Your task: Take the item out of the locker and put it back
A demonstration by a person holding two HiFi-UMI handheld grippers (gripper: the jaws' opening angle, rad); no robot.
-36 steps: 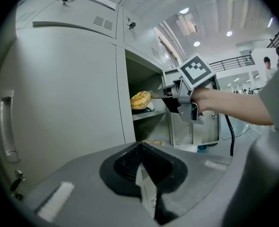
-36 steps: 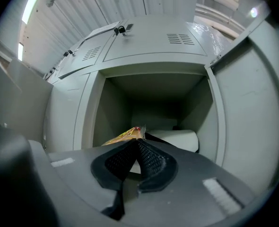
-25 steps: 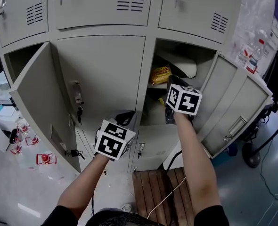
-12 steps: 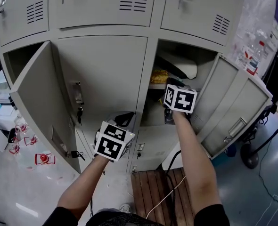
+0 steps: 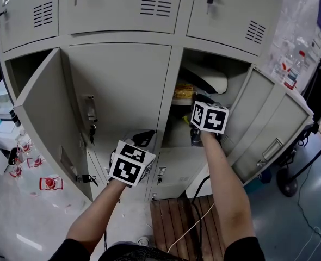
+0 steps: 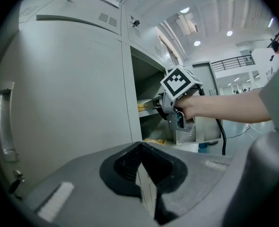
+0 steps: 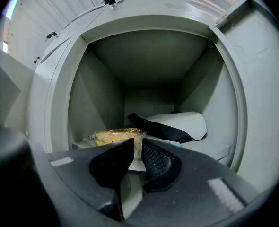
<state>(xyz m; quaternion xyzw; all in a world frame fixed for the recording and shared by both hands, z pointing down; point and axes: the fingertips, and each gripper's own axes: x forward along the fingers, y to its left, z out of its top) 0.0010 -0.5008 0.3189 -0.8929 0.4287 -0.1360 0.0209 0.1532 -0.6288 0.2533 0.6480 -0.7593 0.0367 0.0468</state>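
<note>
Grey metal lockers (image 5: 117, 34). Left compartment (image 5: 24, 64): door (image 5: 46, 118) swung open. Left hand-held gripper (image 6: 139, 148) clenched, empty, facing closed middle door (image 5: 117, 86). Right compartment (image 5: 204, 53) open: yellow snack packet (image 7: 115, 136) on shelf (image 7: 215, 148), white pad with black strap (image 7: 177, 124) beside it. Right hand-held gripper (image 7: 137, 144): jaws just been opening, narrow gap, packet end at tips, released.

Locker (image 5: 122, 86) matt painted metal; snack packet (image 7: 112, 136) glossy plastic; pallet (image 5: 166, 217) rough wood.
</note>
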